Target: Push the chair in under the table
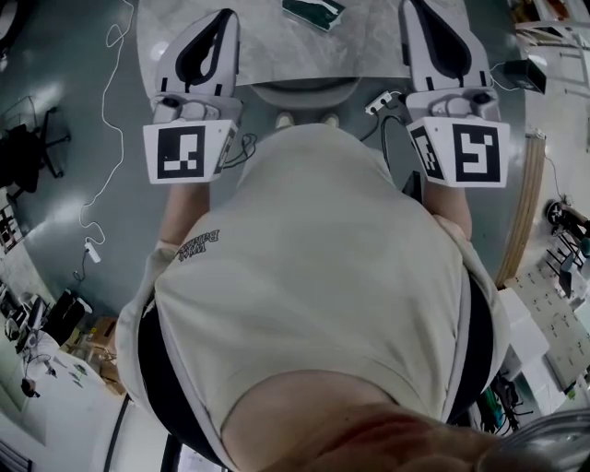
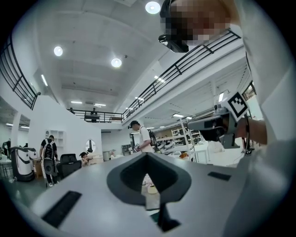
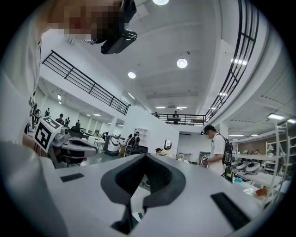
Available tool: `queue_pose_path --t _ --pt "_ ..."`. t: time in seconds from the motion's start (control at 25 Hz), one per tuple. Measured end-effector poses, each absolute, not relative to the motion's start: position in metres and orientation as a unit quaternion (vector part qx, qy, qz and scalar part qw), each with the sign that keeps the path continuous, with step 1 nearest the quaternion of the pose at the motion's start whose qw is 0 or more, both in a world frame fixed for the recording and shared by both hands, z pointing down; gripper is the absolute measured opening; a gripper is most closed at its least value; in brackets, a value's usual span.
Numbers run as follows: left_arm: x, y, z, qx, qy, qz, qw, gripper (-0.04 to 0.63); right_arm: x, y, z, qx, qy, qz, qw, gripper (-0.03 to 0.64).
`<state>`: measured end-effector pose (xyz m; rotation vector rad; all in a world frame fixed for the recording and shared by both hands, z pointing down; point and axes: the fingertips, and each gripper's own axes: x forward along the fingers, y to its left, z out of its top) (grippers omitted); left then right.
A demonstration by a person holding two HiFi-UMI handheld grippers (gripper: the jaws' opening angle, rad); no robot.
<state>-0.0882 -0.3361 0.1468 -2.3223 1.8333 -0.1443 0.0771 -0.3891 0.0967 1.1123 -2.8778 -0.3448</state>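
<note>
The chair point(image 1: 295, 92) showed only as a rounded grey edge tucked against the near rim of the table point(image 1: 369, 46), its bulk hidden beneath the pale marbled top, so how far in it sat could not be told. It lay between the 2 grippers and just ahead of the person's 2 pale shoes point(image 1: 286, 120), apart from both grippers. The left gripper point(image 1: 224, 17) was held above the table's left near corner, its jaws clenched tip to tip around a loop-shaped gap with nothing caught in it; its own view showed the same closed point against the hall. The right gripper point(image 1: 412, 7) was raised over the table's right near edge, likewise clamped together and empty. Each carried a marker cube, the left cube point(image 1: 187, 152) and the right cube point(image 1: 461, 152), both close to the person's chest. A beige shirt point(image 1: 323, 277) filled most of the head view below them. On the tabletop's far part lay a dark green object point(image 1: 313, 11), cut off by the frame. A white power strip point(image 1: 381, 101) rested on the grey floor near the right shoe, and a thin white cable point(image 1: 106, 111) trailed across the floor at the left. In the left gripper view a person in a white shirt point(image 2: 141, 136) stood well beyond the jaws.
</note>
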Motion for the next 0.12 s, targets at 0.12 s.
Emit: queue_pose_path --t 0.12 --pt "-0.0868 -0.3365 0.1477 -0.782 0.613 -0.056 0.094 0.011 0.0758 -0.3893 0.099 0.358 -0.927 -0.113 0.02 0.009"
